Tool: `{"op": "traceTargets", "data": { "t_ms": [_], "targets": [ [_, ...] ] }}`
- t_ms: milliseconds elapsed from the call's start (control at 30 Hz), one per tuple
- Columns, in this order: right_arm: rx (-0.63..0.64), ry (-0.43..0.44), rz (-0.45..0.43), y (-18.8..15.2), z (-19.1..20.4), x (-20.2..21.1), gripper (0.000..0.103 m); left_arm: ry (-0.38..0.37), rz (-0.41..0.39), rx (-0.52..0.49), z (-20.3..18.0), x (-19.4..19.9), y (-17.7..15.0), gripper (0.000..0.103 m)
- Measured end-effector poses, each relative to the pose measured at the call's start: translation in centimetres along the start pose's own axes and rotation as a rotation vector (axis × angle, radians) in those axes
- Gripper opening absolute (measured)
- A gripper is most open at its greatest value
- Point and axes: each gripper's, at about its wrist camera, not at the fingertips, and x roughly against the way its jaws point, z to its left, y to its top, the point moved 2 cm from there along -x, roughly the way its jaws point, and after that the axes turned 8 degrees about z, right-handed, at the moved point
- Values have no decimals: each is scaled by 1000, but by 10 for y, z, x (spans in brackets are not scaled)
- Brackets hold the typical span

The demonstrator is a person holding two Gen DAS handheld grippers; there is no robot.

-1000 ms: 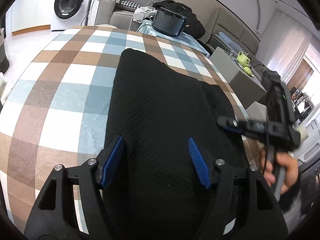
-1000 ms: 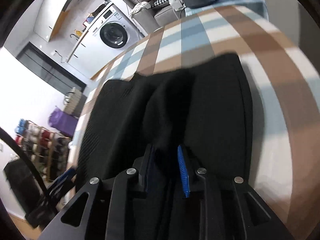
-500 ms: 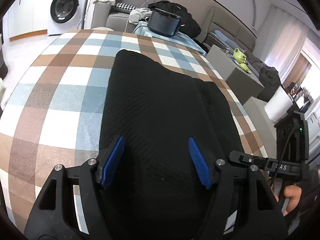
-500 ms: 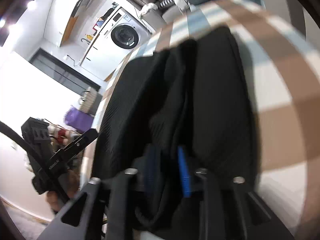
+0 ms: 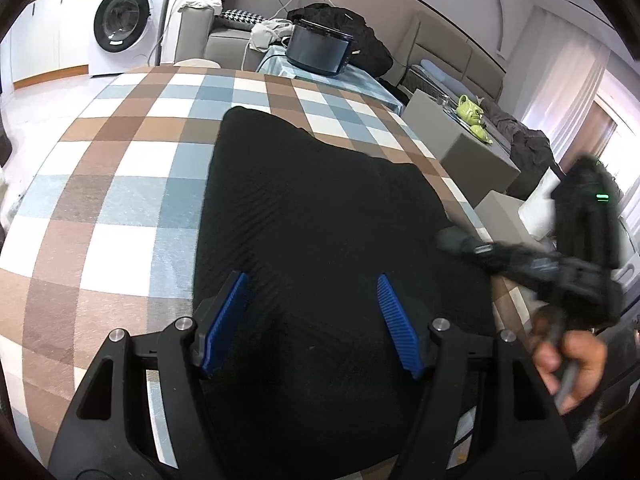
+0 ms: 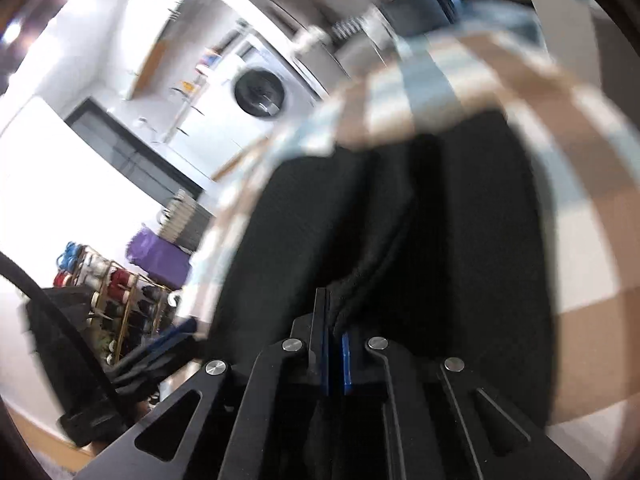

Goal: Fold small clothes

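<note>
A black knit garment (image 5: 312, 216) lies spread lengthwise on the checked tablecloth (image 5: 120, 184). My left gripper (image 5: 312, 316) is open and empty, hovering over the garment's near end with its blue pads on either side. My right gripper (image 6: 334, 344) is shut on a gathered edge of the black garment (image 6: 472, 240) at its right side; in the left wrist view it (image 5: 472, 246) appears blurred by the garment's right edge, held by a hand.
A dark pot (image 5: 320, 50) stands on a small table beyond the far edge. A washing machine (image 5: 124, 32) is at the back left, a grey box with green teapots (image 5: 472, 114) at the right. The table edge runs along the right.
My right gripper has swung while holding the garment's edge, moving back in against the garment's right side; its view is motion-blurred. My left gripper has stayed open over the near end.
</note>
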Motion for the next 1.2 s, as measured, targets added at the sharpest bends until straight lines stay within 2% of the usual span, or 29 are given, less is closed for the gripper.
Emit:
{"op": "traceTargets", "data": {
  "t_ms": [100,167,200,233,300,433,500,600,667,733,767,833,933,967,1000,1033,1100,1200],
  "targets": [
    [-6,-80,-32,-3,-10,26,4,5,-7,-1,2,0,0,65],
    [-51,-172,22,-10,-36,20,5,4,9,3,3,-6,0,66],
    [-95,-191,75,-13,-52,11,5,6,21,8,4,-10,0,65],
    [-117,-191,100,-16,-60,8,5,7,30,12,4,-13,0,65],
    [-137,-146,76,-19,-65,13,9,5,32,11,4,-14,-1,66],
    [-117,-137,47,-23,-62,23,18,14,36,20,7,-20,-1,66],
    [-136,-132,49,-24,-62,22,18,15,40,26,8,-21,-1,66],
    [-106,-194,-14,-21,-49,32,18,22,35,22,10,-20,-1,66],
    [-90,-172,-68,-21,-44,47,20,20,33,23,12,-20,-1,66],
    [-64,-128,-62,-19,-31,47,42,16,38,27,13,-21,-1,66],
    [-48,-98,-44,-18,-25,43,44,17,41,30,14,-22,0,66],
    [-28,-37,14,-20,-15,25,44,17,44,32,14,-23,-1,66],
    [-43,-17,85,-24,-14,-5,42,17,46,31,16,-23,-2,66],
    [-52,-34,109,-24,-16,-17,35,20,48,31,16,-22,-3,66],
    [-55,-46,119,-24,-16,-22,17,23,51,31,17,-22,-4,66],
    [-51,-41,115,-23,-14,-22,10,29,52,31,18,-21,-5,66],
    [-1,5,40,-20,0,3,9,33,49,30,21,-17,-7,66],
    [22,-39,-17,-24,8,32,7,33,51,35,25,-17,-9,66]
  ]
}}
